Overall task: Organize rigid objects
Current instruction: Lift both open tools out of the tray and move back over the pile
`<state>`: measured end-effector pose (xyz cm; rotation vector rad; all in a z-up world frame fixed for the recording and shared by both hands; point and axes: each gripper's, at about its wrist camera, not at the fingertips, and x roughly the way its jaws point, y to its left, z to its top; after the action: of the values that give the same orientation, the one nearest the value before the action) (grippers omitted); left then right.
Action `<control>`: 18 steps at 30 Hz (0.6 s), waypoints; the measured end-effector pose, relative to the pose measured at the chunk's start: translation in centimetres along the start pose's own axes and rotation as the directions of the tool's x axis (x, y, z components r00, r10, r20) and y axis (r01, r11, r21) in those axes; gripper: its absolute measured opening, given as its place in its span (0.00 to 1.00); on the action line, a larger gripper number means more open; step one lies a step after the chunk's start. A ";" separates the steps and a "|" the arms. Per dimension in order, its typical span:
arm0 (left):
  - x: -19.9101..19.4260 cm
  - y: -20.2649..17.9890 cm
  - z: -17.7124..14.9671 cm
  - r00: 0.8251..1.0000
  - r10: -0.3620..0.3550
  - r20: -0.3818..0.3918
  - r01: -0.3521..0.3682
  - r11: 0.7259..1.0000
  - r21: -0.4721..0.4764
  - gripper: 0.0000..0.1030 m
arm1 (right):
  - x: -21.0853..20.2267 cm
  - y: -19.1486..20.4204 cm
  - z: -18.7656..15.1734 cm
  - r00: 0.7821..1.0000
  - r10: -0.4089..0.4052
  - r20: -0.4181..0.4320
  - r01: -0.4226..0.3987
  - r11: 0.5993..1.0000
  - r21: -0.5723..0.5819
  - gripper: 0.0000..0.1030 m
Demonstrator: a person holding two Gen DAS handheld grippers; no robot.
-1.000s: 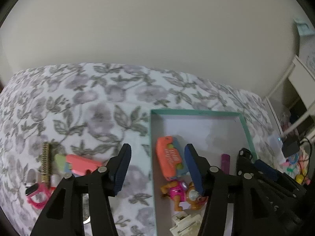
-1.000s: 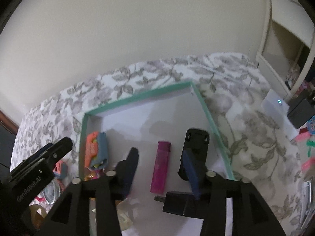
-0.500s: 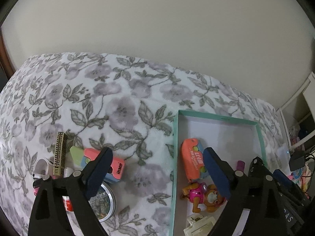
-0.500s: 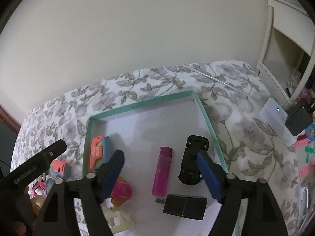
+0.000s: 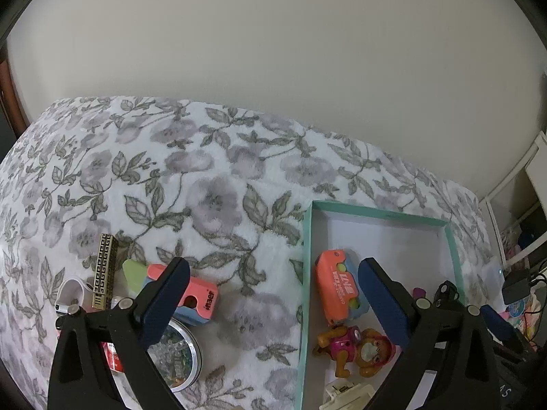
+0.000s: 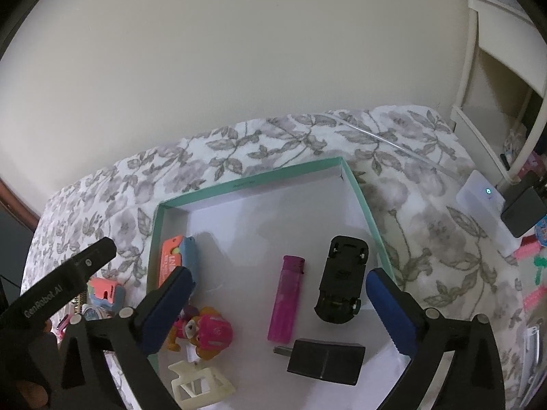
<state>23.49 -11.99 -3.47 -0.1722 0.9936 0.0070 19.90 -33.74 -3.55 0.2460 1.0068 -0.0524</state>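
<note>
A plain cream wall (image 5: 273,41) rises behind a bed covered by a white blanket (image 5: 212,184) printed with grey flowers and leaves. On the blanket sits a shallow box (image 6: 362,194) with a teal rim and white floor. Inside it lie an orange case (image 5: 336,288) with white lettering too small to read, a pink toy dog (image 6: 210,331), a pink lighter (image 6: 286,302), a black toy car (image 6: 342,283) lying belly up, a black charger (image 6: 326,360) and a cream hair clip (image 6: 200,386). Left of the box, on the blanket, a pink sharpener (image 5: 201,299) carries a short dark word that I cannot read for certain; beside it are a gold patterned bar (image 5: 105,270) and a round glass-topped tin (image 5: 177,353). "GenRobot.AI" is printed on the side of the left gripper (image 5: 271,302). Its jaws are opening, spread wide over the box's left rim, nothing between them. The right gripper (image 6: 278,311) is also opening wide; the lighter and car lie below its gap, untouched.
</note>
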 end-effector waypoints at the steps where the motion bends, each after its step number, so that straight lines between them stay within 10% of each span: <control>1: 0.0 0.0 0.0 1.000 -0.001 0.001 0.001 1.000 0.000 0.96 | 0.0 0.0 0.0 1.000 0.009 0.002 -0.009 1.000 0.002 1.00; 18: -0.6 0.7 0.4 1.000 -0.003 0.015 0.003 1.000 -0.006 0.96 | 0.2 1.5 -0.1 1.000 0.030 -0.008 -0.030 0.997 -0.064 1.00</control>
<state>23.43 -11.15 -2.84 -0.1791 0.9782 0.0091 20.20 -32.27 -3.53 0.2023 1.0101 0.0082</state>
